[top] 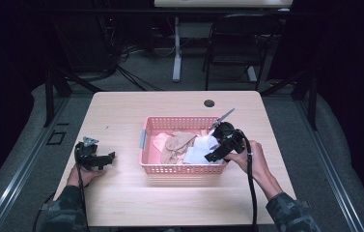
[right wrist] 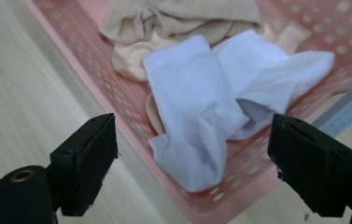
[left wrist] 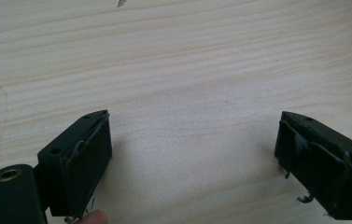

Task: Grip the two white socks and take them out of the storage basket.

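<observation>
I work at a pale wooden table on grey carpet. Beyond it I see a dark chair, tangled cables, a white desk leg; the room around is dim.

worktop: light wood, grommet hole at far edge
beige socks: heaped in basket's left half
chair: dark, behind worktop

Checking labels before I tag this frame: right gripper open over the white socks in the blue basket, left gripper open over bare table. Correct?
One thing is off: the basket is pink, not blue, as the right gripper view shows. The rest holds: the right gripper is open over the white socks, and the left gripper is open over the bare table.
</observation>
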The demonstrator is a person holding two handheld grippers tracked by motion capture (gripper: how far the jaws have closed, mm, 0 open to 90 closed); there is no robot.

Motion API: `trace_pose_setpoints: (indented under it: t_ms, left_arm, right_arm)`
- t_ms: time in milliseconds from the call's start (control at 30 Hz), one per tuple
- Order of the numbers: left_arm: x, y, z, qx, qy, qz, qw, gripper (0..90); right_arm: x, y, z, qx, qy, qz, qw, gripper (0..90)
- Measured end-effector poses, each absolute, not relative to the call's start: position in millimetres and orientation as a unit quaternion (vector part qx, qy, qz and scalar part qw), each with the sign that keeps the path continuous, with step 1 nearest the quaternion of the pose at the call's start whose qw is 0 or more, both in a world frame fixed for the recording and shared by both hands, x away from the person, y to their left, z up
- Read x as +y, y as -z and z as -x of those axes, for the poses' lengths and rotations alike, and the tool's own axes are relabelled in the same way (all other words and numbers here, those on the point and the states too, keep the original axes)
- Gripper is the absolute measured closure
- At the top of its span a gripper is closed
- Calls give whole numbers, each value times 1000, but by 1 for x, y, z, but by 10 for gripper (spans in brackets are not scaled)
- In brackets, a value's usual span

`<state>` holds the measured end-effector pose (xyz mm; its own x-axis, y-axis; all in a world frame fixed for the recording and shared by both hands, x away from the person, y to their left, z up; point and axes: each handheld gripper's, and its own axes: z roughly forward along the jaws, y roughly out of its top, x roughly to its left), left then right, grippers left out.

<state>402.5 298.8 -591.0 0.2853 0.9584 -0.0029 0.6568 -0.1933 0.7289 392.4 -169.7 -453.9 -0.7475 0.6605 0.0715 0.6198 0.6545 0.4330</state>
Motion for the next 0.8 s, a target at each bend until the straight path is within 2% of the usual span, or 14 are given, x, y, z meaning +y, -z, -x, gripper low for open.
trace_pose_setpoints:
  t_ms: [433, 700, 800]
  left_arm:
    - [299, 591, -403, 549, -237, -735, 319, 107]
    - [299, 591, -403, 549, -236, -735, 319, 107]
    - [299, 591, -403, 549, -236, -735, 319, 107]
  right_arm:
    - [-170, 473, -397, 907, -211, -363, 29, 304]
    - [-168, 483, -402, 905, -187, -381, 42, 475]
    - [-165, 491, -402, 901, -184, -390, 48, 496]
